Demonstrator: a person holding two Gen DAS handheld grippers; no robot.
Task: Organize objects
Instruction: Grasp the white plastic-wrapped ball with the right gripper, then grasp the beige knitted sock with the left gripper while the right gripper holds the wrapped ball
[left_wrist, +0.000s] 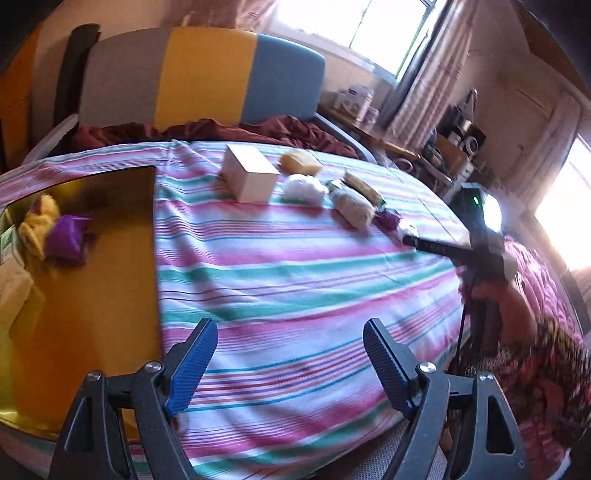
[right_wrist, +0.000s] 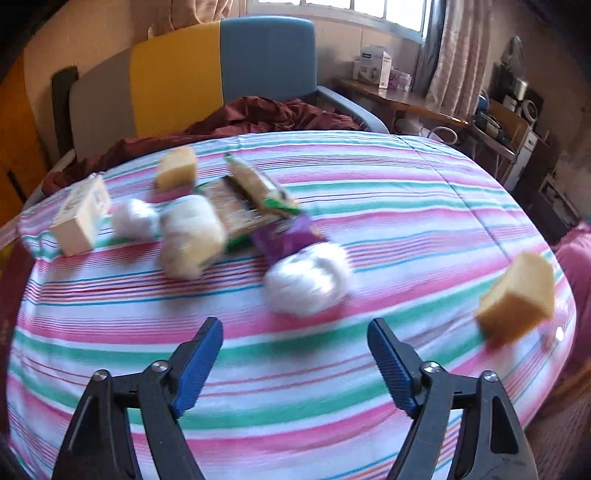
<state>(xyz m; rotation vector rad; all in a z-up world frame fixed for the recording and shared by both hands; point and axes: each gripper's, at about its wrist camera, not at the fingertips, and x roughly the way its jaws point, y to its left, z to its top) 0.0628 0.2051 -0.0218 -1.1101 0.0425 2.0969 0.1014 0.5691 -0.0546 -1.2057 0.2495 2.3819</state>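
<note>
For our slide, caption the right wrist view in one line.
Open right tool above a striped bedspread, facing a white pompom, with a yellow sponge off to the right.

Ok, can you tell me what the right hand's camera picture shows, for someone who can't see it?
The right gripper hangs open and empty over a striped bedspread, its blue-padded jaws apart. Ahead lie a white fluffy ball, a purple packet, a pale roll, a white box and two yellow sponges, one far right. The picture is blurry.
</note>
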